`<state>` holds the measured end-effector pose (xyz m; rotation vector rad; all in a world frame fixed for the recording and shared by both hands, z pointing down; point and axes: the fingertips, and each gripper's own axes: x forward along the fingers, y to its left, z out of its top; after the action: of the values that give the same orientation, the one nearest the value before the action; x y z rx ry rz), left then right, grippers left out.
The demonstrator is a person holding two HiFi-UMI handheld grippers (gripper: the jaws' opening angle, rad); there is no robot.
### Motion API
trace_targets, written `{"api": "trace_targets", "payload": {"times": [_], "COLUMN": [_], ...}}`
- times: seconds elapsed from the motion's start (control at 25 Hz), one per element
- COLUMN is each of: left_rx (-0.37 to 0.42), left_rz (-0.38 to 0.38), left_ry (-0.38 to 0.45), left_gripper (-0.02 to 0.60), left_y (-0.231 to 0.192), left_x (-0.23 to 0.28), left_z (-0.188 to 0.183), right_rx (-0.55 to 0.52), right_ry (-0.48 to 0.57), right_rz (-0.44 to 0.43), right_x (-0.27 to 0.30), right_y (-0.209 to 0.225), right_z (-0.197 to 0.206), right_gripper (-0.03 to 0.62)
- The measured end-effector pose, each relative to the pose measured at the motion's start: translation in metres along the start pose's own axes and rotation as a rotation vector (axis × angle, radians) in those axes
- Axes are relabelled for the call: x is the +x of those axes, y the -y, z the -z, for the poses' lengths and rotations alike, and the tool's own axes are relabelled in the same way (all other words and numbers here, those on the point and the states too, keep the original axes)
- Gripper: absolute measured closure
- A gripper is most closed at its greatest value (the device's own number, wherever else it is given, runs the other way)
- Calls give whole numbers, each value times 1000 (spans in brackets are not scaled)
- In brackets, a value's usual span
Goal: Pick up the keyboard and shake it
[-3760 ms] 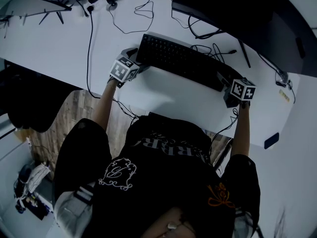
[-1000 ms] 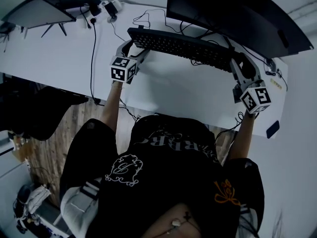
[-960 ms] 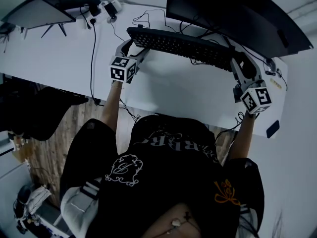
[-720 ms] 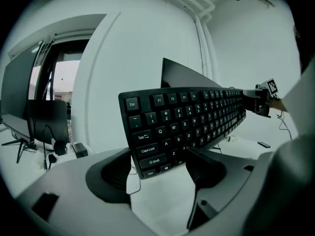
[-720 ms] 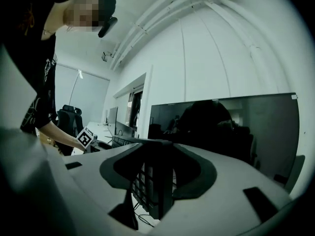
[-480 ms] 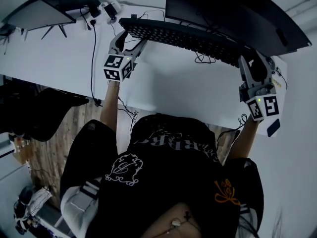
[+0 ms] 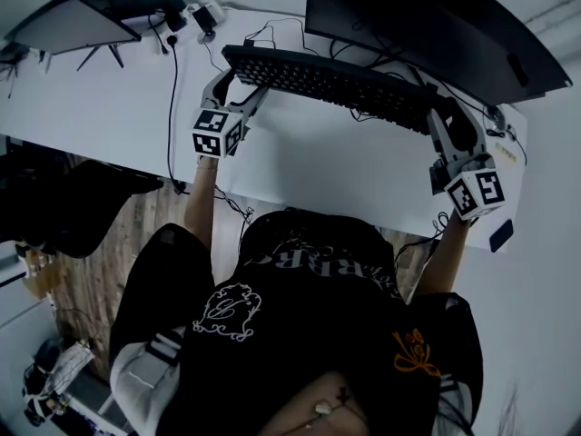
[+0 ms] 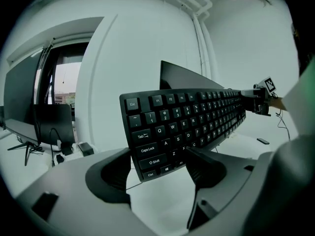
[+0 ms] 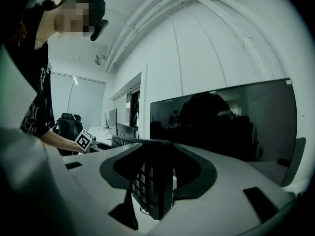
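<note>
Closest to the head camera is the person (image 7: pixel 300 334) in a black shirt, whose body hides the near edge of the white table (image 7: pixel 345 175). Both arms reach out.

The left gripper (image 7: pixel 243 87) has its fingers (image 8: pixel 114 173) spread wide and pinching the left end of the black keyboard (image 7: pixel 327 82). The corner with the Ctrl key sits between them. The right gripper (image 7: pixel 449 127) pinches the right end. In its own view the keyboard shows only edge-on, and the fingers cover most of it.

The keyboard hangs in the air between the two grippers, above the far part of the table. It is tipped, not flat.

Just past it stands a big dark monitor (image 7: pixel 427 25). Thin black cables (image 7: pixel 172 98) lie on the table around it, and it is hard to tell which one belongs to the keyboard. A small dark thing (image 7: pixel 499 236) lies at the table's right edge, too small to name. Another screen (image 7: pixel 73 21) stands at the far left, cut off by the picture's edge.

The room has white walls (image 8: pixel 147 43) and a wooden floor (image 7: pixel 86 271). All the pictures are dim.
</note>
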<state>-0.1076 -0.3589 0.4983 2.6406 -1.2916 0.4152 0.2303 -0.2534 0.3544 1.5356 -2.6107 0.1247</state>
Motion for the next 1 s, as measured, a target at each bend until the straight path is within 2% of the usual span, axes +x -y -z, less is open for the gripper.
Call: {"api": "trace_targets", "payload": {"times": [0.16,0.48,0.76,1.0], "left_rx": [-8,-25,-39,-40], "left_rz": [-5,-24,-34,-31], "left_ry": [-68,-185,-318,-415], "left_gripper": [233,233,233,233], "left_y": [3,7,17,17], "left_x": [-7,-22,-32,-21], "left_z": [20,59,105,134], "right_rx": [89,222,355,476], "right_ry": [-68,-145,-242,-320], "right_rz": [9,-26,-57,-65], "right_x": [3,12,14,26], "right_y": [2,3,4,15], "right_z": [23,71,130,184], "right_gripper": [398,398,396,393]}}
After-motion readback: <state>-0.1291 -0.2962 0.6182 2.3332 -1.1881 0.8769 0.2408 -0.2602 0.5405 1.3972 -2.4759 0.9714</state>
